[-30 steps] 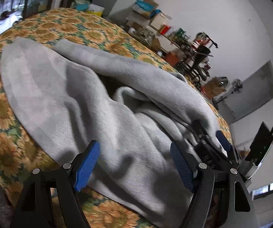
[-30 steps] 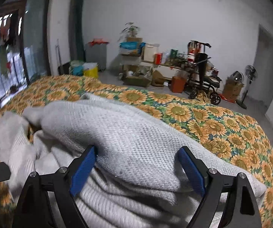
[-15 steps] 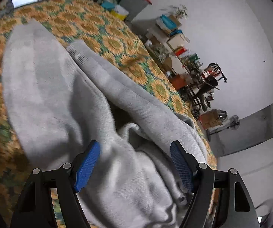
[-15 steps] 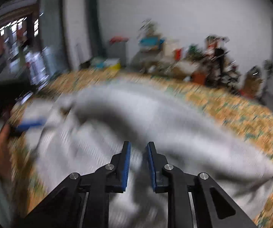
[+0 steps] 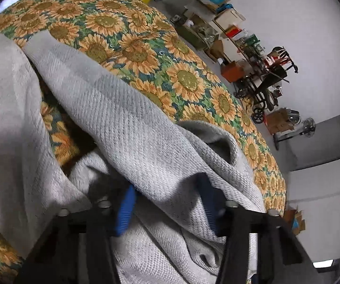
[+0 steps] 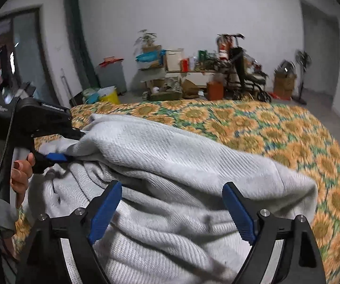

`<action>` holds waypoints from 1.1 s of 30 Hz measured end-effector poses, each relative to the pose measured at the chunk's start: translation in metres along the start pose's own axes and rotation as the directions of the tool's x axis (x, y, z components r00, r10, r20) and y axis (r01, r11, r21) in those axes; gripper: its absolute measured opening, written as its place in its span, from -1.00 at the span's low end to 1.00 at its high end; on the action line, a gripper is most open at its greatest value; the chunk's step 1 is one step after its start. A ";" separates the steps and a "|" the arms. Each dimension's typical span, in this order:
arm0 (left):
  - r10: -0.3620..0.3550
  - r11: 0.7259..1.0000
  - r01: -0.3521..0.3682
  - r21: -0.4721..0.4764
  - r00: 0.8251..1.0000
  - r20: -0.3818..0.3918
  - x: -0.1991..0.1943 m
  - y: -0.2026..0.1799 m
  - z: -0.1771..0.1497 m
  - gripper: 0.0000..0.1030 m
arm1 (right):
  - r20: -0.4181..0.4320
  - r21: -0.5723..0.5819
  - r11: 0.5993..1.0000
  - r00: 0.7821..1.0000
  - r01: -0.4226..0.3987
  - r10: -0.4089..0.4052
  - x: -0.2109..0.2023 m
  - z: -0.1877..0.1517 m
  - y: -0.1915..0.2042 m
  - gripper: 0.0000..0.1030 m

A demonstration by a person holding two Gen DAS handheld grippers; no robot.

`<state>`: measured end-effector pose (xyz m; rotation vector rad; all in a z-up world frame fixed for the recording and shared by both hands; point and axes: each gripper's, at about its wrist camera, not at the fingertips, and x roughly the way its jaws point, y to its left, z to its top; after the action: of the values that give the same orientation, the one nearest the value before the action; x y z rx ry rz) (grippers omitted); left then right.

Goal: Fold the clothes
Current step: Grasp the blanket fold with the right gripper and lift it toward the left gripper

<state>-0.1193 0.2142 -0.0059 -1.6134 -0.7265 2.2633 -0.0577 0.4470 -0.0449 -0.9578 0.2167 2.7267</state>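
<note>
A light grey knit sweater lies bunched on the sunflower-print bed cover. My left gripper has its jaws spread, and a fold of the sweater passes between its blue pads; the cloth drapes over the right finger. In the right wrist view the sweater fills the foreground. My right gripper is open and empty, just above the sweater. The left gripper shows there at the far left, its fingers at the sweater's edge, held by a hand.
The bed cover spreads to the right and far side. Beyond the bed stand a cluttered shelf, a wheeled walker, a standing fan and a yellow bin.
My left gripper has pushed forward into the sweater, a fold now between its fingers. My right gripper was shut half a second ago and is now open wide.
</note>
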 end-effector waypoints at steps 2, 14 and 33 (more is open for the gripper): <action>-0.021 1.000 0.021 0.019 1.000 -0.012 -0.006 0.000 -0.001 -0.51 | 0.009 -0.069 0.998 1.000 -0.009 0.010 0.007 0.003 0.014 0.77; -0.163 0.986 0.163 0.033 0.987 0.007 -0.076 0.039 -0.012 -0.83 | 0.040 -0.180 0.978 0.993 -0.104 0.113 0.053 0.025 0.067 -0.56; -0.201 0.980 0.197 0.039 0.968 0.151 -0.127 0.078 -0.030 0.42 | -0.147 -0.016 0.910 0.901 -0.415 0.409 -0.041 -0.061 0.040 -0.18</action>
<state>-0.0416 0.0943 0.0461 -1.3014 -0.8549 2.2573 -0.0013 0.3879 -0.0639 -1.2439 0.4289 3.0544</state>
